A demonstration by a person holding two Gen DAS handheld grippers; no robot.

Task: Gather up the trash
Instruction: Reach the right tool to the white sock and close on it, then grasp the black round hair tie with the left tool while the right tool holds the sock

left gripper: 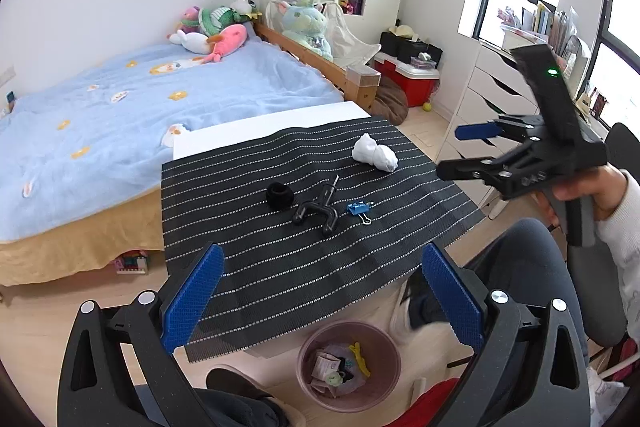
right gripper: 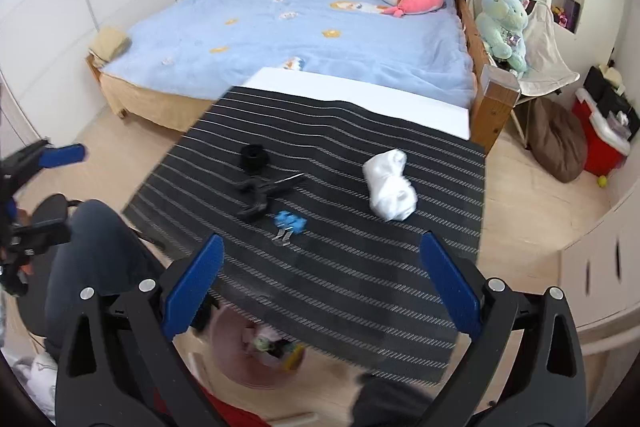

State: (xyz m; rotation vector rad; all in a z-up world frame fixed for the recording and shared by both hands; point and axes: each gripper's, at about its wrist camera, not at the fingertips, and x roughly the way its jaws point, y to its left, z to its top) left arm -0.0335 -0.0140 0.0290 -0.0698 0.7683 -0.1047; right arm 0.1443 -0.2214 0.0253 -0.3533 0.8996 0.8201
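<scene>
Both tongs hang wide apart and empty above the near edge of a desk (left gripper: 280,123) covered by a striped mat (left gripper: 280,267). The left tongs (left gripper: 324,297) touch nothing; below them, on the floor, stands a pink bin (left gripper: 308,347) with scraps inside. The right tongs (right gripper: 322,285) are also released, held up off the mat by a hand (left gripper: 592,195).

Ahead of both tongs, near the mat's middle, lie four things. A white crumpled wad (right gripper: 390,187) sits furthest to the right tongs' side, its long axis running from the near right toward the far left. A blue clip (right gripper: 290,222) lies nearest, handles pointing toward the tongs. Just beyond it is a black forked tool (right gripper: 260,193), fork end toward the tongs, shaft pointing away. A black ring (right gripper: 253,155) lies beyond that, apart from the rest.

A bed (left gripper: 120,115) stands behind the desk.
</scene>
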